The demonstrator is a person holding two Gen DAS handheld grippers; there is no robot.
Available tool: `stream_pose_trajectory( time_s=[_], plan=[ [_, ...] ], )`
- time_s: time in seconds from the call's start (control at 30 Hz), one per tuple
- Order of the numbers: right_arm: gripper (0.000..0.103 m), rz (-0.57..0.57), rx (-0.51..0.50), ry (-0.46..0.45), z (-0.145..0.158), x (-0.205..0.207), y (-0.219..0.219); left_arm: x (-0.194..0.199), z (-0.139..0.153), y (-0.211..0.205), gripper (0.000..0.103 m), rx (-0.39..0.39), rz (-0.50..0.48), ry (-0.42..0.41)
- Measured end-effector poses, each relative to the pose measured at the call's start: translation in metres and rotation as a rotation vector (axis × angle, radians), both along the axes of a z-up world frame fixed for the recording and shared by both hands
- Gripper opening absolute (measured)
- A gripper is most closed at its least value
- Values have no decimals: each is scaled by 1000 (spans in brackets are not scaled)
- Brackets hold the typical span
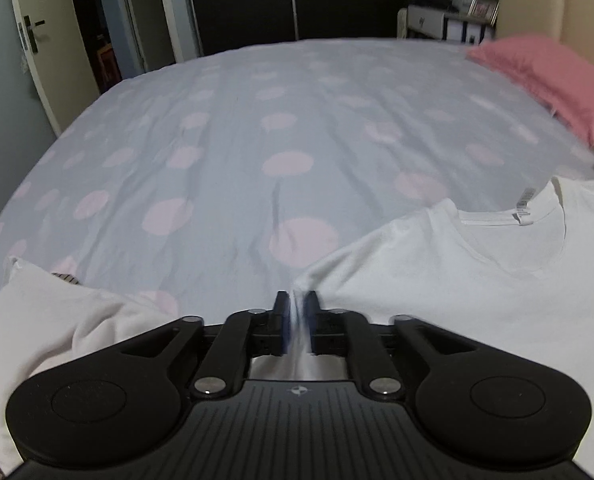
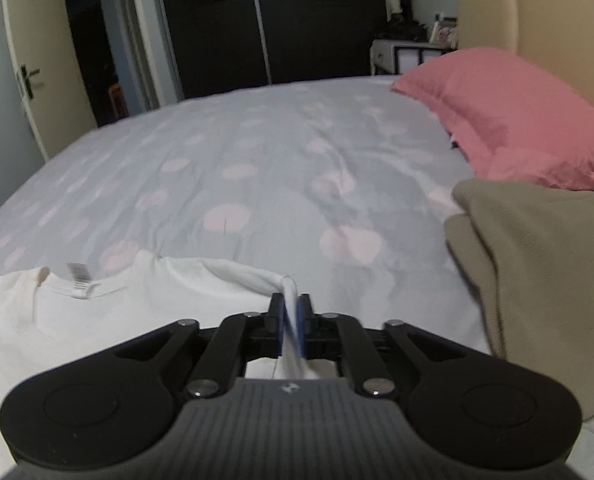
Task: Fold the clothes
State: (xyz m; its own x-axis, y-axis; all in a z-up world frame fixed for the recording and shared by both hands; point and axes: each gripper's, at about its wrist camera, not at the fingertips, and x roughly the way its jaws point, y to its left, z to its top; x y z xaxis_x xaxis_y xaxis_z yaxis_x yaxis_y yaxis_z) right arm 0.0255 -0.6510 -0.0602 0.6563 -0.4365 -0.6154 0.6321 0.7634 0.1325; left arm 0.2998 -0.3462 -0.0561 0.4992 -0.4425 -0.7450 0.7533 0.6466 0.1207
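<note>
Left wrist view: the left gripper (image 1: 296, 312) has its jaws pressed together on a pinch of white T-shirt (image 1: 457, 280) cloth near one shoulder. In the right wrist view, the right gripper (image 2: 291, 316) pinches the other shoulder the same way, a thin ridge of cloth standing up between its pads. The shirt lies spread on the spotted bedspread (image 2: 257, 160), collar and label (image 2: 79, 276) facing up between the two grips. It looks light, limp and thin; it will likely sag and crease wherever it is not held, so seams at shoulders or hem seem the surest holds. Beyond lie another pale garment (image 1: 49, 320), an olive blanket (image 2: 537, 272) and a pink pillow (image 2: 509, 120).
</note>
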Motion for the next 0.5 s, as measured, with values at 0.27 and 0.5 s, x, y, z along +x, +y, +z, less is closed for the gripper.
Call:
stream_pose_trajectory(
  time_s=[0.27, 0.5],
  plan=[
    [32, 29, -31, 50, 3, -13, 12, -12, -2, 25, 35, 24, 19, -9],
    [35, 91, -36, 122, 20, -36, 38, -53, 16, 71, 42, 21, -16, -10]
  ],
)
